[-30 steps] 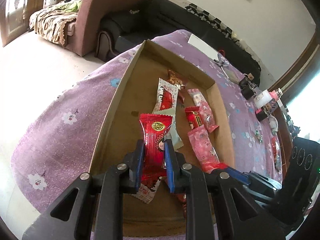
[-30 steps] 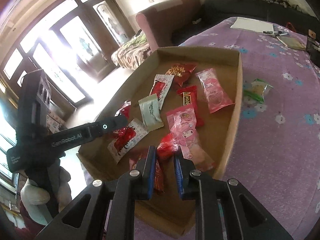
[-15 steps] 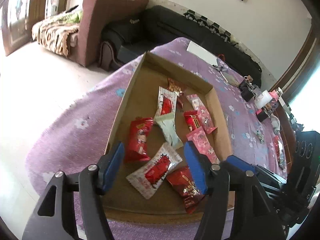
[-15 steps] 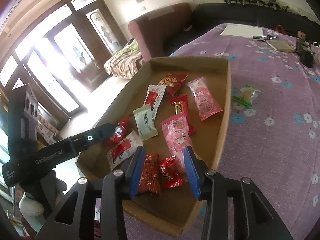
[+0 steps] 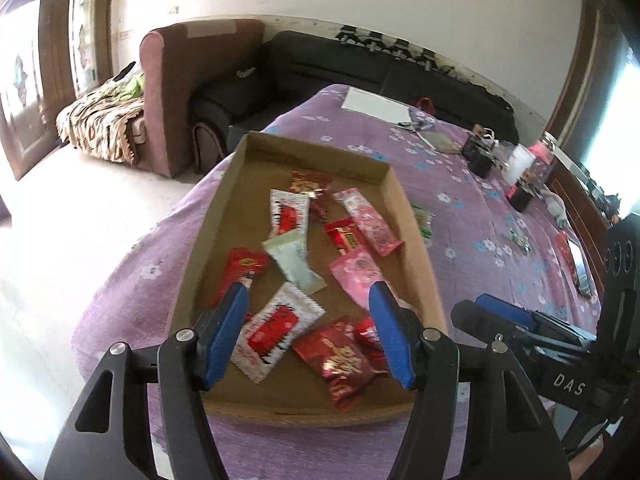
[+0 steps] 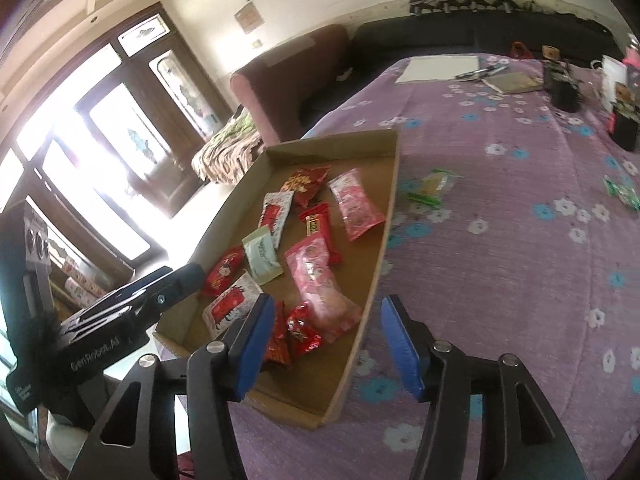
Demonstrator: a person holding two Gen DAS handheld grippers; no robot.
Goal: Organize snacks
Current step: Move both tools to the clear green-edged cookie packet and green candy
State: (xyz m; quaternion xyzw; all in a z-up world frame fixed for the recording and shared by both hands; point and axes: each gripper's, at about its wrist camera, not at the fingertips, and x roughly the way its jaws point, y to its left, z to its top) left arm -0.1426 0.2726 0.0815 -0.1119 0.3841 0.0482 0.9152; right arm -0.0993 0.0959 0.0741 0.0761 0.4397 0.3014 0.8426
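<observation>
A shallow cardboard tray (image 5: pixel 416 236) (image 6: pixel 382 240) lies on the purple flowered cloth and holds several snack packets: red, pink, white-and-red and pale green ones. My left gripper (image 5: pixel 308 334) is open and empty, raised above the tray's near end, over a white-and-red packet (image 5: pixel 276 328). My right gripper (image 6: pixel 326 346) is open and empty above the tray's near right corner, over a small red packet (image 6: pixel 300 332). Two green packets (image 6: pixel 430 188) (image 6: pixel 622 192) lie on the cloth outside the tray; one shows in the left wrist view (image 5: pixel 424 220).
At the table's far end lie white paper (image 6: pixel 438 68), pens, a notebook (image 6: pixel 512 82) and dark cups (image 6: pixel 564 88). A maroon armchair (image 5: pixel 192 80) and a black sofa (image 5: pixel 360 68) stand beyond the table. The floor is on the left.
Both grippers have opened, let go of their red packets into the tray, and pulled back and up from it.
</observation>
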